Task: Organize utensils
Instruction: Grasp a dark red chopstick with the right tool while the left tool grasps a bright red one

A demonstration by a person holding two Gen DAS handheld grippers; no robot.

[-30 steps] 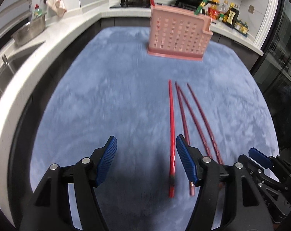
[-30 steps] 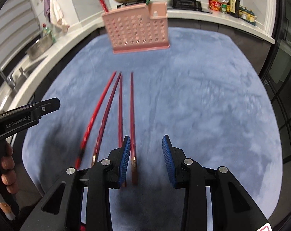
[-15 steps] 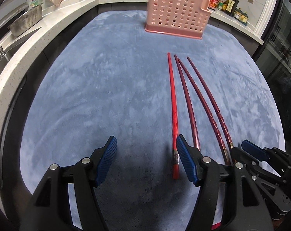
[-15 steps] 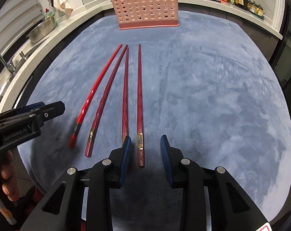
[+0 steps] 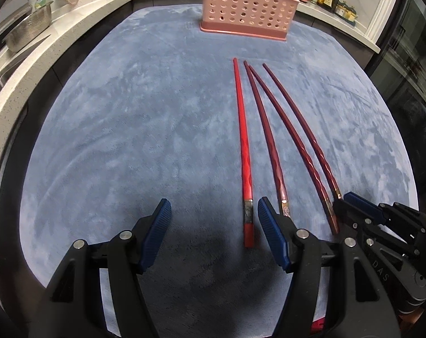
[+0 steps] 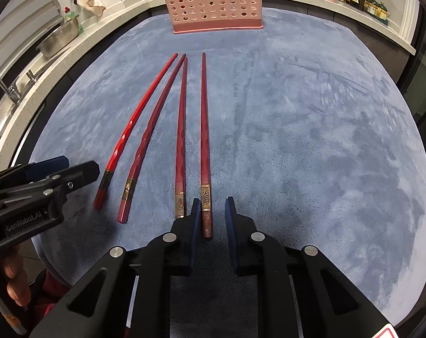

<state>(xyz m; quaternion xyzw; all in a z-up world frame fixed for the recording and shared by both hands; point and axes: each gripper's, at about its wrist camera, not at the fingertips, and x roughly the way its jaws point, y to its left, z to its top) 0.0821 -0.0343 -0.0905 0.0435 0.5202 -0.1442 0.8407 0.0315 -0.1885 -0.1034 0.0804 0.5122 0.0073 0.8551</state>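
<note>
Left gripper [image 5: 213,226] at the lower left, jaws spread wide — the bright red chopstick [image 5: 245,166] lies between them, untouched. Four chopsticks fan across the blue mat [image 6: 311,140] at centre frame, pink basket [image 6: 213,2] at top. Right gripper [image 6: 212,211] has just been narrowing around the rightmost chopstick [image 6: 205,146] — pads close, not yet pressing.

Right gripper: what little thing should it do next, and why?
Probably finish closing on the rightmost chopstick. The right gripper has its jaws on either side of that chopstick's near end. They have just been closing, but a gap shows beside it. Once pinched, it could be lifted toward the pink basket.
</note>
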